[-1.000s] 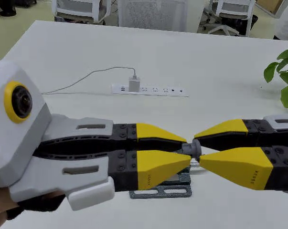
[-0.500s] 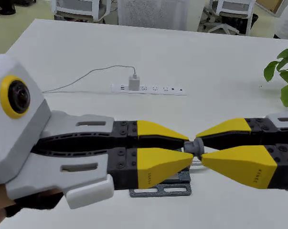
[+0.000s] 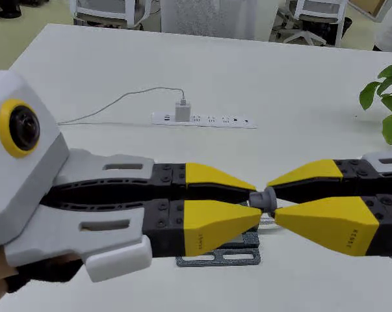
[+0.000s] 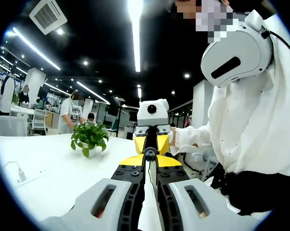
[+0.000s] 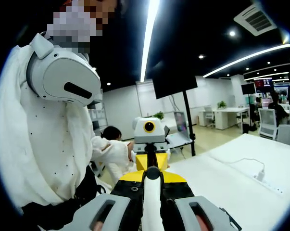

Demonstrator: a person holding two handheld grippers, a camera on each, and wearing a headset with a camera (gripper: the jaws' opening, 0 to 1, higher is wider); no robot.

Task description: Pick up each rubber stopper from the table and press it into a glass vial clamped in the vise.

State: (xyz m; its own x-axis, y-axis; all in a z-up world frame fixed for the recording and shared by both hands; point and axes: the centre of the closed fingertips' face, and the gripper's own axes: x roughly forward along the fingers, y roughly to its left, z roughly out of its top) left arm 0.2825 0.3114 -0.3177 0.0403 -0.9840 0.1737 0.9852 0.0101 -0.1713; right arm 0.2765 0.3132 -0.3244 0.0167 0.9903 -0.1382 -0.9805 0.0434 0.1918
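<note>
Left gripper (image 3: pixel 255 203) and right gripper (image 3: pixel 277 203) are met tip to tip, jaws pressed together, with one grey rubber stopper (image 3: pixel 267 198) pinched at the tips above the vise (image 3: pixel 218 260). Pressing it into a vial is judged not yet done.

We are reading the bare table (image 3: pixel 300 84) on the far side of the grippers as the widest free lane. The power strip (image 3: pixel 202 121), its charger (image 3: pixel 182 114) and the cable (image 3: pixel 117 101) are bounding that lane at its far side. The left gripper (image 3: pixel 255 200) and right gripper (image 3: pixel 272 201) are meeting tip to tip, both pinched onto the rubber stopper (image 3: pixel 268 197), and are barring the way down to the vise (image 3: pixel 222 259) beneath them. The plant (image 3: pixel 385 97) is narrowing entry from the right edge. We are seeing open table on the near side of the vise.
</note>
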